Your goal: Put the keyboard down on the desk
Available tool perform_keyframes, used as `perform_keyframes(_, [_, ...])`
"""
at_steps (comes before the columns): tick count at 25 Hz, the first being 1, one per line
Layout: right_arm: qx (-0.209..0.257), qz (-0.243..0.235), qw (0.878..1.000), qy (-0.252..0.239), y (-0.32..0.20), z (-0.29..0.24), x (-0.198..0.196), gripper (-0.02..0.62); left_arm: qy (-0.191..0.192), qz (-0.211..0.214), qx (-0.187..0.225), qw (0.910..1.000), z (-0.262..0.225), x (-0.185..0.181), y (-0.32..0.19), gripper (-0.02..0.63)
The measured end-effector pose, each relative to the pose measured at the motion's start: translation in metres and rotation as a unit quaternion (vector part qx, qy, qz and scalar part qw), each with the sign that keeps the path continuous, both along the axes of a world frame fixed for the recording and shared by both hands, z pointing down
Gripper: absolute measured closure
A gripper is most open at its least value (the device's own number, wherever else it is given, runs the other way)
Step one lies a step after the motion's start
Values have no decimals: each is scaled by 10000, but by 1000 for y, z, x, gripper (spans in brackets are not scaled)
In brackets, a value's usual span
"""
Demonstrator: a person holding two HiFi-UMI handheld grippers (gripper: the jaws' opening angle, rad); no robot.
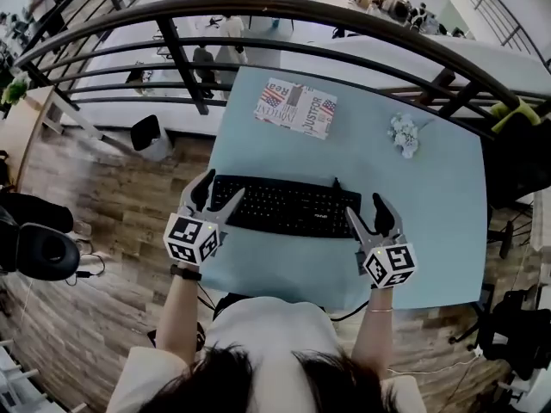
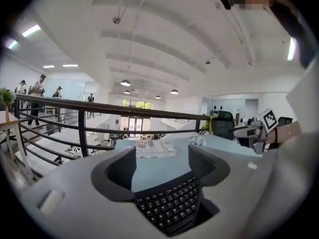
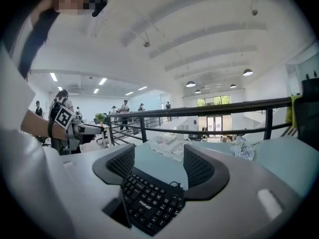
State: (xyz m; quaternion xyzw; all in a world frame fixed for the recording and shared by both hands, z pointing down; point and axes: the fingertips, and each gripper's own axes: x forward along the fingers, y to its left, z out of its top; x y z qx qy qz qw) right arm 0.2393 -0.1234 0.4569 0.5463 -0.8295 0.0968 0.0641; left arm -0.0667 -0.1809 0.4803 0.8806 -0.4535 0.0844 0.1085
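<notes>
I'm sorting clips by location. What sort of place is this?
Likely an upper floor of an open-plan office: a desk with a keyboard stands by a black railing overlooking a lower floor with people.

Bright, even light from ceiling lamps (image 2: 125,82); soft shadows; strong fisheye bending, black corners; nearest surfaces blur.

My right hand-held gripper (image 3: 159,153) sits lower middle of frame, jaws apart. The black keyboard (image 3: 152,203) has one end low between them, with the pale blue tabletop (image 3: 279,158) and dark railing (image 3: 209,109) beyond.
</notes>
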Motion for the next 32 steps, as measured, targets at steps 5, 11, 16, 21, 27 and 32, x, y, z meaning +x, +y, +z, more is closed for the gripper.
perform_keyframes(5, [407, -92, 9991, -19, 3, -42, -5, 325, 398, 15, 297, 9988, -39, 8, 4, 273])
perform_keyframes(11, [709, -69, 9972, -224, 4, -76, -8, 385, 476, 314, 525, 9970, -71, 27, 20, 355])
perform_keyframes(16, [704, -207, 9967, -355, 9, -82, -24, 479, 710, 442, 421, 9956, -82, 38, 37, 421])
perform_keyframes(21, [630, -469, 9964, -325, 24, -84, -42, 588, 756, 571, 348, 9949, -84, 43, 53, 483])
perform_keyframes(27, [662, -343, 9966, -355, 37, -84, -44, 594, 708, 531, 256, 9957, -80, 36, 65, 549])
perform_keyframes(32, [687, -232, 9971, -215, 38, -78, -45, 594, 824, 422, 178, 9955, -75, 28, 63, 549])
